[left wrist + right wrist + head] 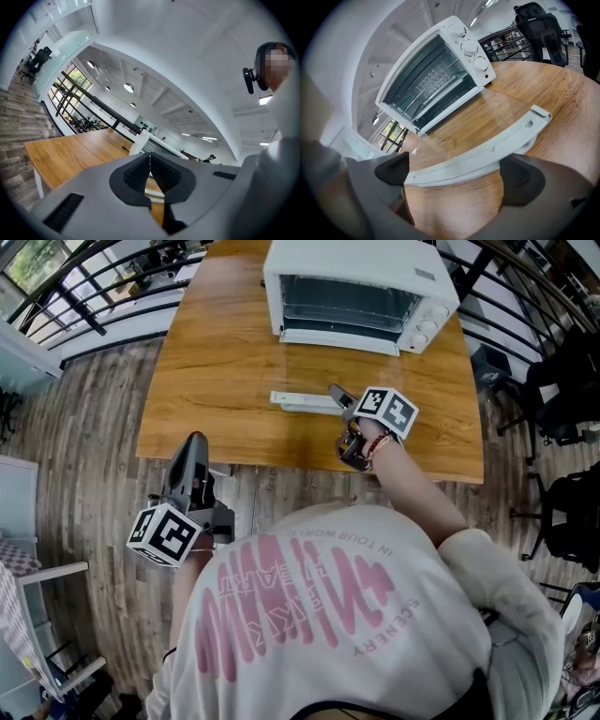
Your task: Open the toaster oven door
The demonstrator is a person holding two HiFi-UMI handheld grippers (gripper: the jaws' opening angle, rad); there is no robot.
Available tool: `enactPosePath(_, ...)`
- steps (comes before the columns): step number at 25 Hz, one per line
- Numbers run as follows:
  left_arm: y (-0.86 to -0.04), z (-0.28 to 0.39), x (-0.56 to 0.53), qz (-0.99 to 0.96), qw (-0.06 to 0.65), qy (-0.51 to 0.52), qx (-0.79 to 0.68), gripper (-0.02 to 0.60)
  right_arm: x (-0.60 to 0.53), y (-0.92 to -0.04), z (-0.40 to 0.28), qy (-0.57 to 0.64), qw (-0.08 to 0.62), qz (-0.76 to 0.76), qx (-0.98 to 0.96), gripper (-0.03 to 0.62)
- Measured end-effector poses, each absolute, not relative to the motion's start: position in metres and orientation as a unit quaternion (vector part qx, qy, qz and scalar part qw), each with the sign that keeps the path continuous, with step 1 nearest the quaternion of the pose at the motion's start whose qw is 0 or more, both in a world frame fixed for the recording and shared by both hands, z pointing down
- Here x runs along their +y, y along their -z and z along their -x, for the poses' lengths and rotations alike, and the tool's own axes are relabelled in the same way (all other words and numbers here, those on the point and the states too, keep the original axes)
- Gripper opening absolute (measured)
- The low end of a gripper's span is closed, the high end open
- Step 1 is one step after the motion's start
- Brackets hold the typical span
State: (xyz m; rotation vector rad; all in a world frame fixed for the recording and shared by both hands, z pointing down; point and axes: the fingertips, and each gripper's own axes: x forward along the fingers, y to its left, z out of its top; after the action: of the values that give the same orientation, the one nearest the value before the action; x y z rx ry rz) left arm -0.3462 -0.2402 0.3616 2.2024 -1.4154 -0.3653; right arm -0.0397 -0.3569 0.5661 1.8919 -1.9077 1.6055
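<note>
Wooden table point(216, 381): my right gripper point(337, 397) gapes wide, empty, the door handle point(302, 401) running from its tips toward nine o'clock.

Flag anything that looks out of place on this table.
Nothing is spilled or broken. The only oddity is that the toaster oven has its door folded fully down. Its glass lies flat over the table and its white handle seemingly rests on the wood, between the wide-open jaws of the right gripper.
</note>
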Motion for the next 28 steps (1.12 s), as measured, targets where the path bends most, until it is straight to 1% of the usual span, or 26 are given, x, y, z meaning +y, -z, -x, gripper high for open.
enactPosePath(6,-0.365,0.346,-0.237,-0.803,0.250,0.139,-0.524,0.021,-0.353,-0.560,0.042,-0.521,-0.012,-0.576,-0.630,0.584)
enactPosePath(9,-0.366,0.342,-0.232,-0.800,0.254,0.142,-0.525,0.021,-0.346,-0.562,0.039,-0.537,-0.024,-0.564,-0.627,0.554)
enactPosePath(15,-0.363,0.328,-0.223,-0.793,0.253,0.148,-0.534,0.021,-0.336,-0.562,0.043,-0.558,-0.013,-0.526,-0.641,0.561)
enactPosePath(18,-0.366,0.318,-0.216,-0.788,0.257,0.153,-0.539,0.021,-0.329,-0.559,0.043,-0.563,-0.008,-0.510,-0.651,0.551)
enactPosePath(22,-0.373,0.298,-0.205,-0.783,0.270,0.148,-0.540,0.021,-0.313,-0.549,0.043,-0.569,-0.012,-0.484,-0.664,0.493)
enactPosePath(25,-0.373,0.282,-0.200,-0.784,0.271,0.148,-0.539,0.021,-0.304,-0.541,0.042,-0.580,-0.019,-0.461,-0.671,0.402)
enactPosePath(27,-0.374,0.269,-0.196,-0.786,0.271,0.144,-0.536,0.021,-0.298,-0.534,0.038,-0.581,-0.025,-0.451,-0.677,0.298)
enactPosePath(28,-0.374,0.264,-0.193,-0.788,0.272,0.141,-0.535,0.021,-0.295,-0.530,0.036,-0.579,-0.030,-0.447,-0.681,0.281)
